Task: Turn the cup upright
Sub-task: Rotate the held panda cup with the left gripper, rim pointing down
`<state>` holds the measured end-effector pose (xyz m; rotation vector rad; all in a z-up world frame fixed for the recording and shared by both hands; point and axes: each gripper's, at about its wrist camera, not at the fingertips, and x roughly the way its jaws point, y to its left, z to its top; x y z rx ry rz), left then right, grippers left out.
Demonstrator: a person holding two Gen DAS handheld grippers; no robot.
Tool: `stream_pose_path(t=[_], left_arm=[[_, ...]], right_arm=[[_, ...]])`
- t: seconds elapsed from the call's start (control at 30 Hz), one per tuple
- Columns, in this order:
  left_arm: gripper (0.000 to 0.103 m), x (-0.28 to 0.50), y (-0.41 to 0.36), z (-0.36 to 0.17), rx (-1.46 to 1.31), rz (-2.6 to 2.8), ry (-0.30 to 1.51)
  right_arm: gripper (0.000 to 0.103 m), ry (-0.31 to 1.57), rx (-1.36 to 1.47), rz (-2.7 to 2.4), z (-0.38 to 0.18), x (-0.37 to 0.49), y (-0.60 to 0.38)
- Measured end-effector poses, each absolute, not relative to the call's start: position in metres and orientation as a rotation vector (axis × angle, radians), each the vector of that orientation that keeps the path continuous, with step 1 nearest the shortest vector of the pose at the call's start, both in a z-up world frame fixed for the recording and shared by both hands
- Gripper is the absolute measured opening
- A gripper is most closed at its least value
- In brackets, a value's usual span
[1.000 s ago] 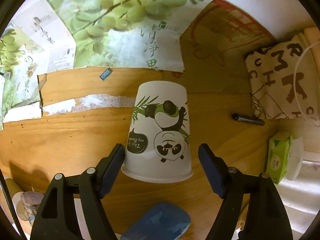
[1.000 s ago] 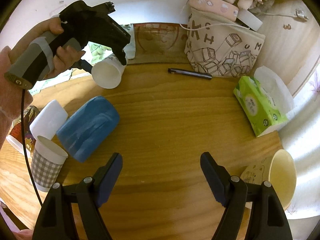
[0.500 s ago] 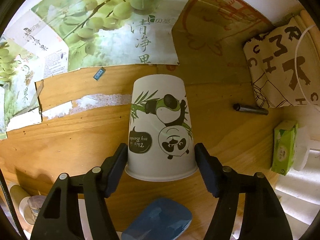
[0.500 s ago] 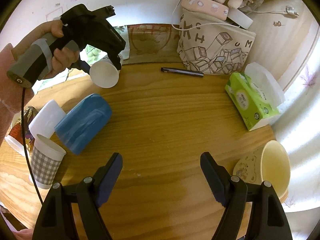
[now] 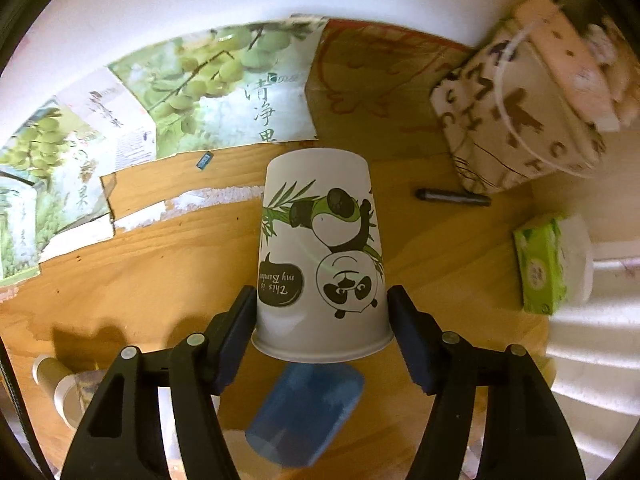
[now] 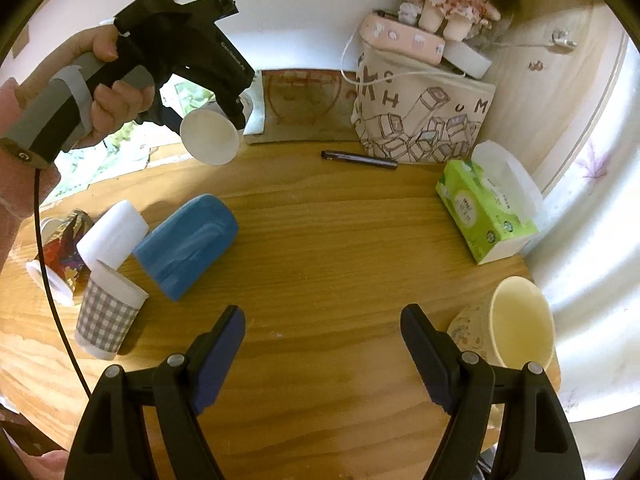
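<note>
A white paper cup with a panda print [image 5: 320, 256] is upside down between the pads of my left gripper [image 5: 322, 332], which is shut on it near the rim. The cup is lifted off the wooden table. In the right wrist view the left gripper holds the cup [image 6: 210, 138] in the air at the far left, tilted, its open mouth facing the camera. My right gripper [image 6: 322, 356] is open and empty above the table's near side.
A blue cup [image 6: 186, 246] lies on its side at the left, next to a white cup [image 6: 112, 238], a checked cup [image 6: 106, 320] and a colourful cup [image 6: 60, 256]. A pen [image 6: 360, 159], printed bag [image 6: 420, 116], tissue box [image 6: 484, 210] and cream cup [image 6: 516, 326] are on the right.
My left gripper closed on the panda cup and lifted it off the table, tilting it. My right gripper stayed open and drew back a little.
</note>
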<state>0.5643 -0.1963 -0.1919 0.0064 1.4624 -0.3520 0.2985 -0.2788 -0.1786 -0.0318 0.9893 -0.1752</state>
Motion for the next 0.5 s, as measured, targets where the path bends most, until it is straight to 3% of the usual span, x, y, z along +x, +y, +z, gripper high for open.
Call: stream_pose_path(t=[0.5], left_arm=[[0.069, 0.45, -0.174, -0.133, 0.07, -0.342, 1.388]], right_arm=[[0.081, 0.904, -0.124, -0.071, -0.146, 0.23, -0.259]])
